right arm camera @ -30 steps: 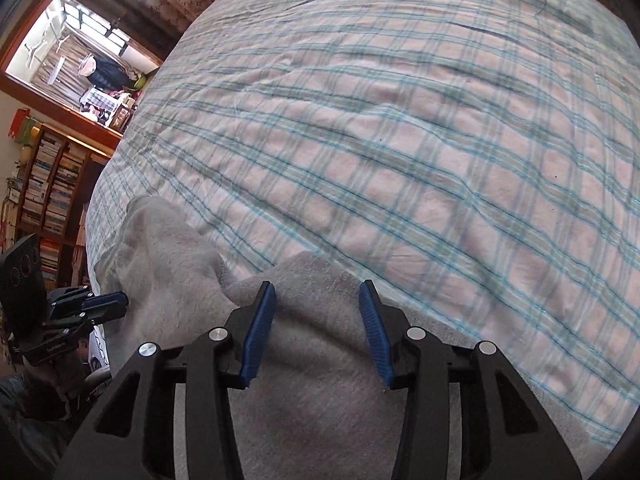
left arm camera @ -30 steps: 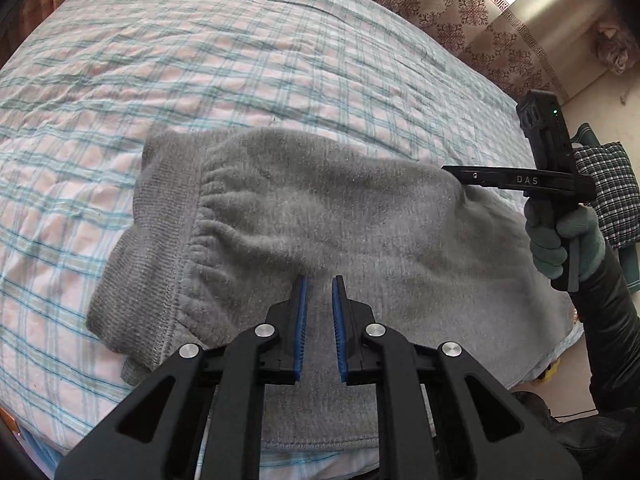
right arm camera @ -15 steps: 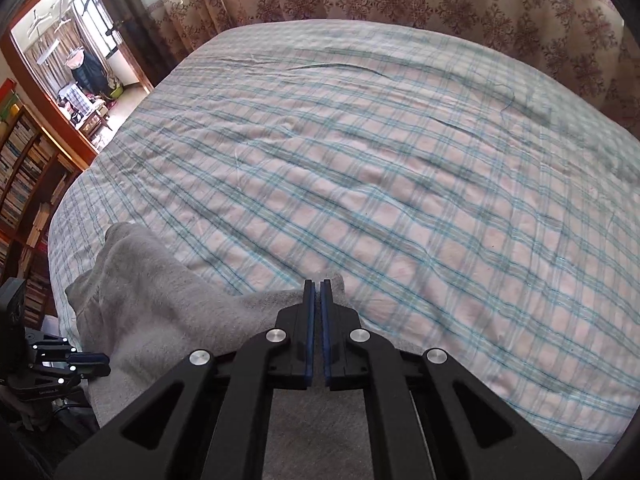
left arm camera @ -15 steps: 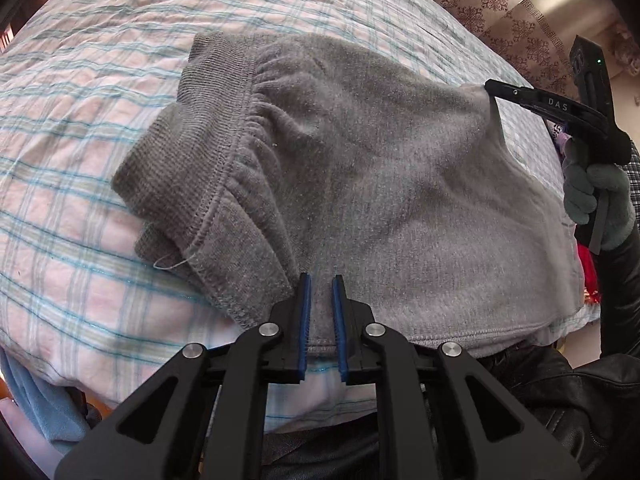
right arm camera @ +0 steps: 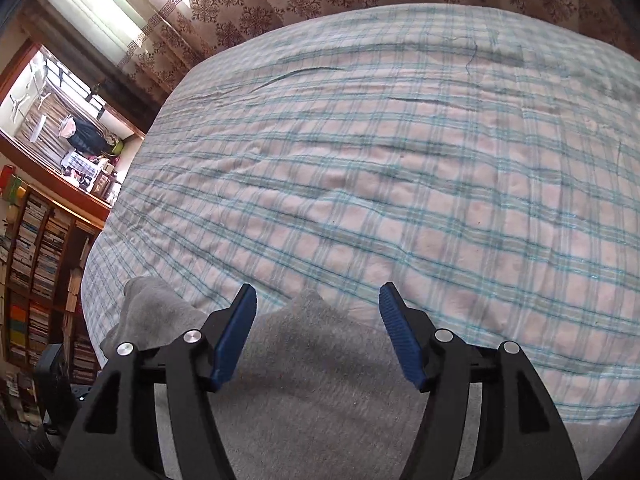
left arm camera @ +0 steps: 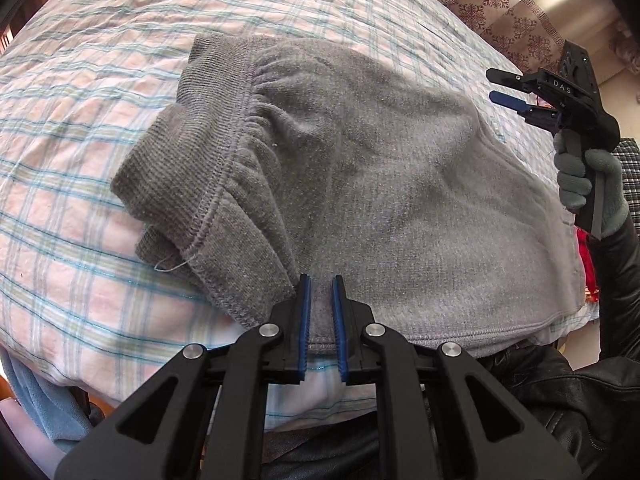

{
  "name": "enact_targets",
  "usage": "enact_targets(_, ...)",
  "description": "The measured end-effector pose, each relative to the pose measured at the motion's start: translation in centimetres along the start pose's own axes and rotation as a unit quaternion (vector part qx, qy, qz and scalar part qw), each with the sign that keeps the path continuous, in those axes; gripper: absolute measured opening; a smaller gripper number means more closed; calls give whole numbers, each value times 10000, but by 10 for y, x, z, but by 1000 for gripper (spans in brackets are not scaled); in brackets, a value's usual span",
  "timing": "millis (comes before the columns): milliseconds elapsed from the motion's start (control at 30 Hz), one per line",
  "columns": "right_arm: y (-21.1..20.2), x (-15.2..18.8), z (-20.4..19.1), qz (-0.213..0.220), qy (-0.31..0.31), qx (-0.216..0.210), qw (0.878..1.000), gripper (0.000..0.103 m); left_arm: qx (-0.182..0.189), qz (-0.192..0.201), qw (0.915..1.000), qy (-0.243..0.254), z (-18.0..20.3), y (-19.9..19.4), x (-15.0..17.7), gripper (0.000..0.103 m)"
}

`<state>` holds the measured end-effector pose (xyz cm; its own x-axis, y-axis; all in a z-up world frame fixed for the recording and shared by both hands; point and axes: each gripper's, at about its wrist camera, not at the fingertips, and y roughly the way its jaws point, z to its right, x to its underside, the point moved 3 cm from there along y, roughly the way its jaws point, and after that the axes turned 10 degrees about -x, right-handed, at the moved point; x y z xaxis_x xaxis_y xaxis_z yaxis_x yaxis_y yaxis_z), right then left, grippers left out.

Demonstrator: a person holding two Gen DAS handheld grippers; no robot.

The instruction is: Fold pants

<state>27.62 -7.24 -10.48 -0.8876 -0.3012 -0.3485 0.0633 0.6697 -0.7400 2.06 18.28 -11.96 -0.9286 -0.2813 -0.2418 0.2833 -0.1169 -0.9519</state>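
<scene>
Sweatpants: the grey fleece sweatpants [left arm camera: 380,184] lie folded in a thick bundle on the plaid bedsheet [left arm camera: 100,80], filling the centre of the left wrist view, near the bed's front edge.
Waistband: the ribbed waistband [left arm camera: 200,168] sits at centre left, doubled over itself (a loose thread dangles from its seam).
Left gripper: the left gripper [left arm camera: 320,312] has its blue pads narrowly parted around the hem at bottom centre; whether they actually pinch cloth I cannot tell, though it looks placed to pin that edge down.
Right gripper: the right gripper [right arm camera: 318,330] is spread wide and grasping nothing, hovering above a corner of the bundle at bottom centre of its own view; in the left wrist view it is at upper right, clear of the cloth.
Gloved hand: a grey knit-gloved hand [left arm camera: 588,184] grips its handle at the right edge.
Writing: "DAS" in pale letters on the right gripper's body; nothing else legible.
Judgement: the fold looks set down and let go on that side.
</scene>
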Motion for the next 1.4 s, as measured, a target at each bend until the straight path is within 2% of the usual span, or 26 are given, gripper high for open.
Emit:
enact_targets(100,21,9,-4,-268,-193,168,9993,58,0,-7,10000,6,-2,-1,1,12)
enact_targets(200,43,15,-10,-408,-629,841,9936,56,-13,-25,10000,22,-1,0,-1,12)
enact_targets(267,55,16,-15,-367,-911,1258,9872,56,-26,-55,10000,41,1,0,-3,12)
enact_targets(367,54,14,-21,-114,-1080,1524,9823,56,10,-81,10000,-9,3,-6,-14,12)
enact_targets(433,40,11,-24,146,-1046,1520,9827,56,-85,107,9999,102,8,-16,-24,15)
enact_targets(500,20,12,-27,402,-949,1439,9842,56,-119,375,9989,254,17,-26,-37,28)
enact_targets(567,-1,19,-34,581,-891,1289,9859,56,5,576,9975,412,32,-32,-50,32)
enact_targets(667,-19,43,-45,614,-928,1138,9872,56,136,813,9949,573,54,-30,-69,36)
enact_targets(767,-33,75,-47,582,-888,1172,9874,56,191,746,9956,531,65,-14,-85,37)
enact_targets(833,-44,96,-35,583,-641,1178,9893,56,202,604,9971,406,65,1,-90,37)
enact_targets(933,-59,129,-6,605,-276,1299,9893,56,24,465,9986,247,54,20,-90,37)
enact_targets(1100,-94,163,57,823,455,1734,9804,54,7,491,9985,244,47,35,-87,36)
enact_targets(1200,-139,169,85,1296,852,1921,9690,53,-233,510,9979,309,53,30,-86,36)
enact_targets(1300,-191,174,105,1799,1000,2276,9517,53,-441,552,9968,380,61,23,-86,37)
enact_targets(1400,-235,183,130,2158,1216,2576,9340,54,-435,651,9954,554,78,15,-87,37)
